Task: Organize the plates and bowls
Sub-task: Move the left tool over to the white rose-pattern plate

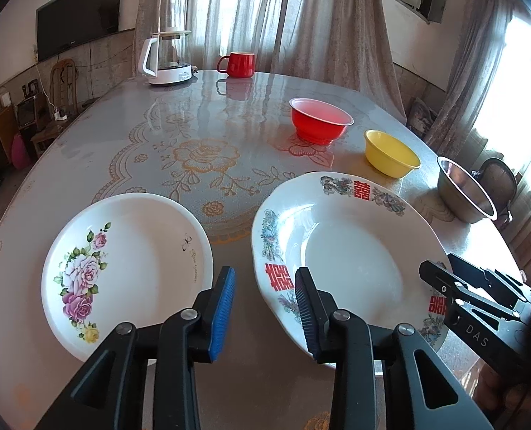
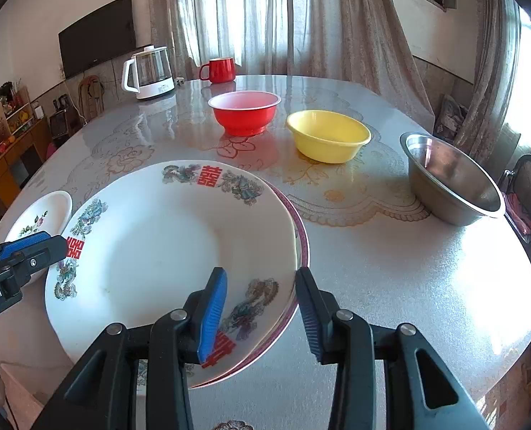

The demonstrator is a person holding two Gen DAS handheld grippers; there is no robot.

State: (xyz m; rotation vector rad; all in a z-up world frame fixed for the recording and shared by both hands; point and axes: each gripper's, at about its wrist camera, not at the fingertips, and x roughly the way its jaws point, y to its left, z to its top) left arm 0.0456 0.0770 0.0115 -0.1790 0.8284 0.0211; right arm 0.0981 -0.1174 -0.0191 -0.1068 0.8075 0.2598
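A white plate with red characters and dragons lies stacked on a red-rimmed plate; it also shows in the left wrist view. A rose-patterned plate lies to its left, also in the right wrist view. A red bowl, a yellow bowl and a steel bowl stand behind. My left gripper is open, over the gap between the plates. My right gripper is open, astride the stack's right rim.
A glass kettle and a red mug stand at the table's far edge. The table has a patterned glossy cover. Chairs stand at the right.
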